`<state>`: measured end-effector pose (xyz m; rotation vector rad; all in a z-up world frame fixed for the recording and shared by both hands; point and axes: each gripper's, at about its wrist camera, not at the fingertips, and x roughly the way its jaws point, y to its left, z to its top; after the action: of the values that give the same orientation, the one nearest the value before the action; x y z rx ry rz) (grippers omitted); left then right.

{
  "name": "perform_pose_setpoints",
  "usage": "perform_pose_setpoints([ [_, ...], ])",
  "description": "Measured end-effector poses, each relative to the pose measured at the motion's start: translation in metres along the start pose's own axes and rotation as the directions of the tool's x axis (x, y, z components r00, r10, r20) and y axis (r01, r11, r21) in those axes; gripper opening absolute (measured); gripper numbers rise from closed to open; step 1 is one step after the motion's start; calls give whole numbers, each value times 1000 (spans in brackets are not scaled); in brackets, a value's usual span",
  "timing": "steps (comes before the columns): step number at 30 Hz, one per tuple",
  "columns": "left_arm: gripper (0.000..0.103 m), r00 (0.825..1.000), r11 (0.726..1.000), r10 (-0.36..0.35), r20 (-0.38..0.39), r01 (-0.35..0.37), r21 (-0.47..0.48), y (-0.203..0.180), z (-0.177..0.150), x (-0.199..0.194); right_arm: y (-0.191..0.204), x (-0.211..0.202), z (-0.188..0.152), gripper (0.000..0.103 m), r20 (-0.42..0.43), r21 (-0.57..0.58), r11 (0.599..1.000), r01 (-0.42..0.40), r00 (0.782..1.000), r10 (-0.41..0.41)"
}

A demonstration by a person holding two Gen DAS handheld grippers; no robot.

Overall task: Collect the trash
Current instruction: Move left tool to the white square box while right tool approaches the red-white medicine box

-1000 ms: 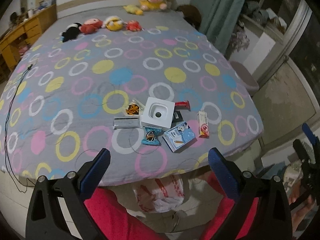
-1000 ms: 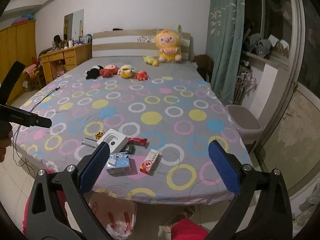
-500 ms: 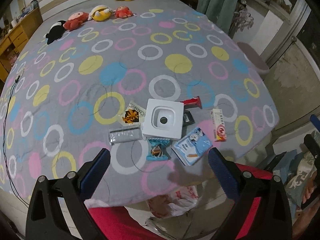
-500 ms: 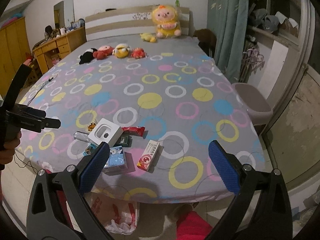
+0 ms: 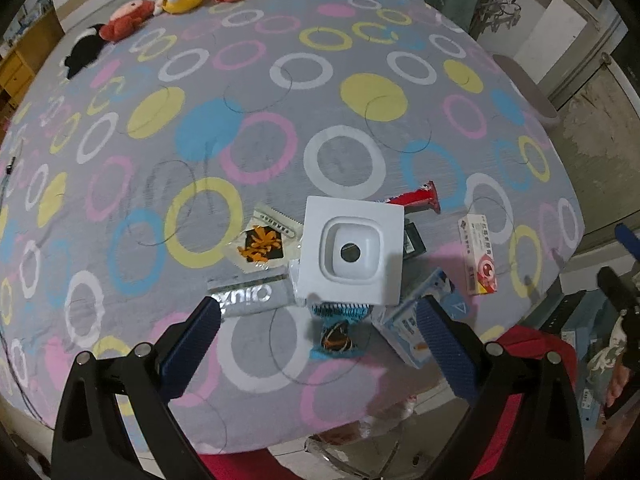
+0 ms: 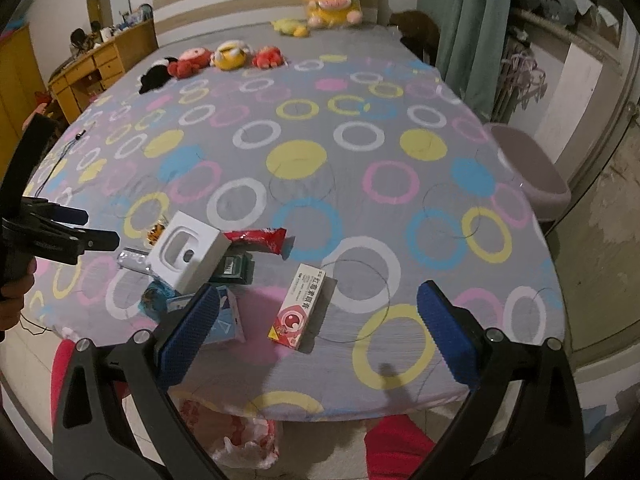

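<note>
On bed [image 5: 360, 128], near edge: white box [image 5: 352, 250], red wrapper [image 5: 416, 199], pink carton [image 6: 298, 307], blue packets. Left gripper [image 5: 316, 340] and right gripper [image 6: 316, 334] above, jaws wide, empty.

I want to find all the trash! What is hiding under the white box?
The white box covers edges of a blue fish wrapper, a silver packet and a dark packet. Anything fully beneath it is hidden.
</note>
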<state>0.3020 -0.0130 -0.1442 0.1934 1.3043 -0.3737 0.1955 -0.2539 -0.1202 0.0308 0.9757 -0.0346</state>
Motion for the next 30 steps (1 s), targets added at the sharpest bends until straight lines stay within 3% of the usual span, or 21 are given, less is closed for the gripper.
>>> perform_pose_setpoints([
  [9, 96, 999, 999, -34, -40, 34, -5, 12, 19, 41, 0, 59, -3, 97, -99, 35, 999, 1, 995, 3],
  [23, 95, 994, 999, -47, -96, 45, -26, 28, 30, 94, -5, 145, -20, 97, -241, 134, 991, 18, 970, 15],
  [30, 84, 989, 997, -68, -129, 63, -48, 31, 34, 111, -8, 164, -25, 97, -256, 146, 988, 48, 967, -9],
])
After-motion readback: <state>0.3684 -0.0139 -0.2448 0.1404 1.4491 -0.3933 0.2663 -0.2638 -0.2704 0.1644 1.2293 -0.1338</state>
